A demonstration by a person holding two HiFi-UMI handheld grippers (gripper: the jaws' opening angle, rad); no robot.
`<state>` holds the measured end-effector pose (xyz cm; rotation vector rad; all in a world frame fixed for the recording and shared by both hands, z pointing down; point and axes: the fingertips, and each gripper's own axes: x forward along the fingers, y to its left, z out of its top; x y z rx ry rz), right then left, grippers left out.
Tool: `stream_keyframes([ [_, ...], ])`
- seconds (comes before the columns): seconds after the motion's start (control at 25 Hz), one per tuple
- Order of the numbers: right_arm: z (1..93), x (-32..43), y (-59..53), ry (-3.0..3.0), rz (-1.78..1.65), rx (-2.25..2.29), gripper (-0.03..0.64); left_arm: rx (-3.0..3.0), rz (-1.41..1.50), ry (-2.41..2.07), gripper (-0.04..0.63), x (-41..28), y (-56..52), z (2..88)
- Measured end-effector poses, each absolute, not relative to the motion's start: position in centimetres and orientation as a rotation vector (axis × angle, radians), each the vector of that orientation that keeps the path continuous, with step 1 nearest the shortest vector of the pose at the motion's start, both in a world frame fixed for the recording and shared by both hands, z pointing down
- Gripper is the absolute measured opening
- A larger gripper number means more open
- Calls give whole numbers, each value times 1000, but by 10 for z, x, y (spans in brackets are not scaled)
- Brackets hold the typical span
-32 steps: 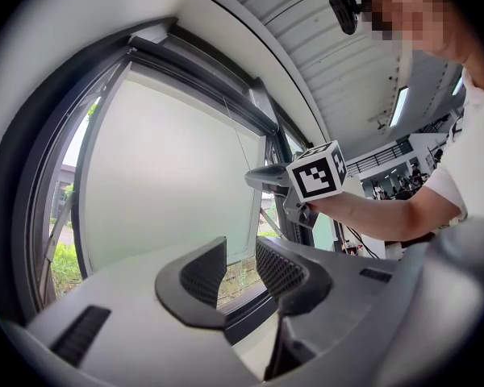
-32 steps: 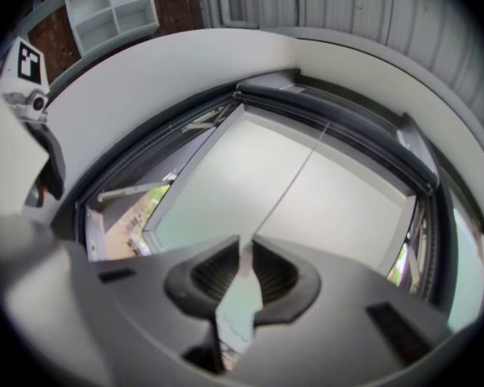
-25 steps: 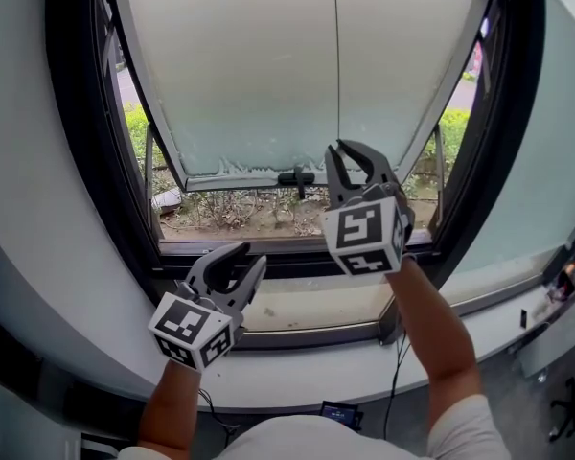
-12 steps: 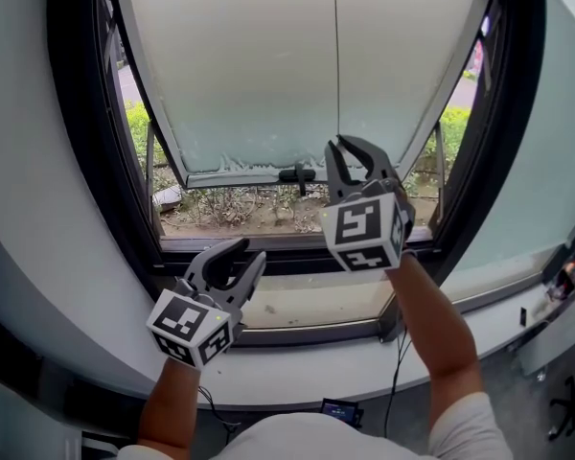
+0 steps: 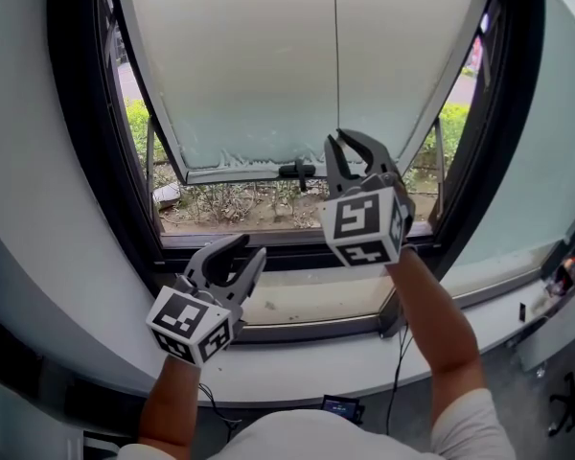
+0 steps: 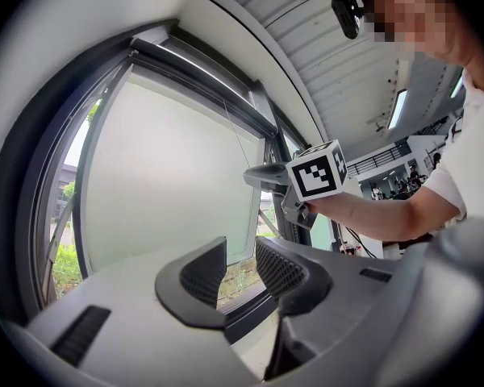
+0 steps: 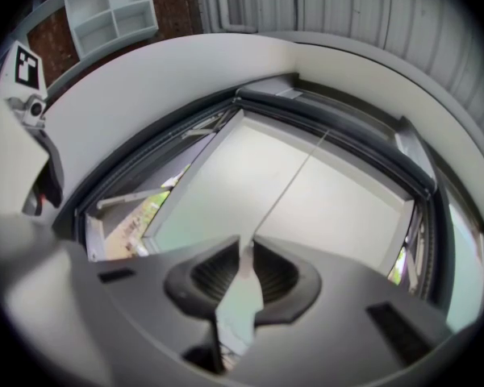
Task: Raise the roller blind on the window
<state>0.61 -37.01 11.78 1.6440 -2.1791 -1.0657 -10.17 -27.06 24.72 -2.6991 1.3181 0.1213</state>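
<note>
The pale roller blind covers most of the window, and its bottom bar hangs a little above the sill. A thin pull cord drops down the middle of the blind. My right gripper is raised in front of the blind and shut on that cord. In the right gripper view the cord runs straight into the closed tips of the right gripper. My left gripper sits lower left over the sill, open and empty; the left gripper view shows a clear gap between the jaws of the left gripper.
A black window frame surrounds the blind. A black window handle sits at the bottom bar. The white sill runs below, with a cable hanging off its right part. Shrubs and ground show outside under the blind.
</note>
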Motion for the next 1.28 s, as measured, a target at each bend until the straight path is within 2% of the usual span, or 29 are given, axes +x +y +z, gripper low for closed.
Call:
stream_keyframes([
  [1.0,124,-6,-379,-2088,-992,1729,58,-2741,112,1229,130,-135,-276,250],
  [1.28,126,-11,-384,-2061,-964,1745,100,-2757,105,1192,130,-142,-281,251],
])
